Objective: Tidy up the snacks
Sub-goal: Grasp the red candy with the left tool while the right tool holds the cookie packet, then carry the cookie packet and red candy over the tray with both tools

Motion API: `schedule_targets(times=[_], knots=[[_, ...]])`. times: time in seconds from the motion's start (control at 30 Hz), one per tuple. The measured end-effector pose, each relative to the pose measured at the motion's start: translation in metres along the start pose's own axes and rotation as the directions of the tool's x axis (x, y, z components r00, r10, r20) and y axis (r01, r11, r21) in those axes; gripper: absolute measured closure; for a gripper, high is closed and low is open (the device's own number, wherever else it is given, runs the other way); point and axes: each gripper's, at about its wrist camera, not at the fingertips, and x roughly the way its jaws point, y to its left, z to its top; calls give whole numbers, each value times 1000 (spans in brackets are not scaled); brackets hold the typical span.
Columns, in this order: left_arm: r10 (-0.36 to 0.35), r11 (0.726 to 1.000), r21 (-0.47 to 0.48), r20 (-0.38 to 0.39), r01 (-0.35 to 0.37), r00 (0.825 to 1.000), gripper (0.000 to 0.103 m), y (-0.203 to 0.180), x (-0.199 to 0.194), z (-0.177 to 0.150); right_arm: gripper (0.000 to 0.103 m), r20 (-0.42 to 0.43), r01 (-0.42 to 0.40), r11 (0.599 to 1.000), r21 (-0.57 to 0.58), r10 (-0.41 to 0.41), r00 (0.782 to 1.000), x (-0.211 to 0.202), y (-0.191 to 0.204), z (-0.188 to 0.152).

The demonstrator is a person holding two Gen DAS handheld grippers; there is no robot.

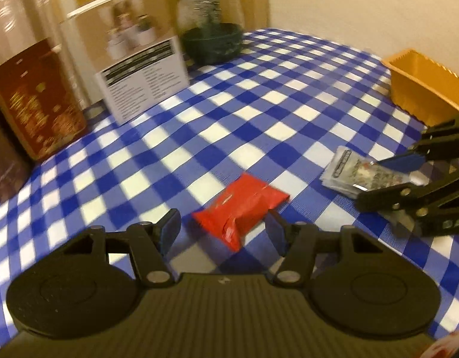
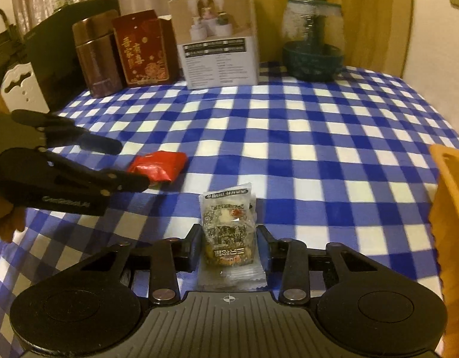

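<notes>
A red snack packet [image 1: 241, 211] lies on the blue-and-white checked tablecloth [image 1: 259, 113], just ahead of and between the fingers of my left gripper [image 1: 223, 232]. Those jaws stand open and apart from the packet; the same packet [image 2: 161, 164] and left gripper [image 2: 133, 165] show in the right wrist view. My right gripper [image 2: 229, 243] is shut on a clear packet with a printed snack inside [image 2: 229, 226], its pads against both sides. In the left wrist view that clear packet [image 1: 349, 173] sits between the right gripper's [image 1: 390, 179] fingers. An orange basket [image 2: 450, 208] stands at the right.
Along the table's back stand a brown canister [image 2: 95, 56], a red printed box [image 2: 140, 47], a white carton [image 2: 217, 41] and a glass jar over a dark green bowl [image 2: 313, 44]. The orange basket [image 1: 423, 80] is near the right edge. A hand [image 2: 5, 223] holds the left gripper.
</notes>
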Motion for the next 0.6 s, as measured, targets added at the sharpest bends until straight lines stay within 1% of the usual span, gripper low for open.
schedule_targets(times=[0.07,0.17,0.3,0.37,0.4,0.43,0.47,0.5,0.53,0.6], knots=[[-10,999,34,-4,10,1000,44,-3,6,5,64,-1,5,1000,18,-5,1000,-5,-5,-1],[-25,998,50,-15,26,1000,44,-4,15,12,64,9,15,999,47,-16,1000,-12,-12,0],[-50,998,34,-44,51,998,44,-1,24,18,64,23,15,998,67,-17,1000,-18,-17,3],[-50,999,15,-54,51,997,45,1,26,20,64,27,12,997,75,-14,1000,-19,-19,4],[-50,999,1,-59,50,997,47,1,26,20,64,29,11,997,76,-14,999,-20,-19,4],[-52,999,-16,-64,51,997,54,2,26,21,64,31,13,997,75,-16,999,-20,-19,5],[-55,998,-31,-68,53,996,58,1,25,21,64,32,14,997,76,-16,999,-21,-19,5],[-55,998,-39,-74,53,996,67,1,25,21,64,31,13,997,78,-16,999,-22,-20,4],[-49,998,-44,-82,46,995,69,-1,24,21,64,29,15,997,81,-17,999,-22,-21,4],[-35,997,-67,-94,29,995,70,-6,21,20,64,27,23,996,84,-25,999,-25,-21,3]])
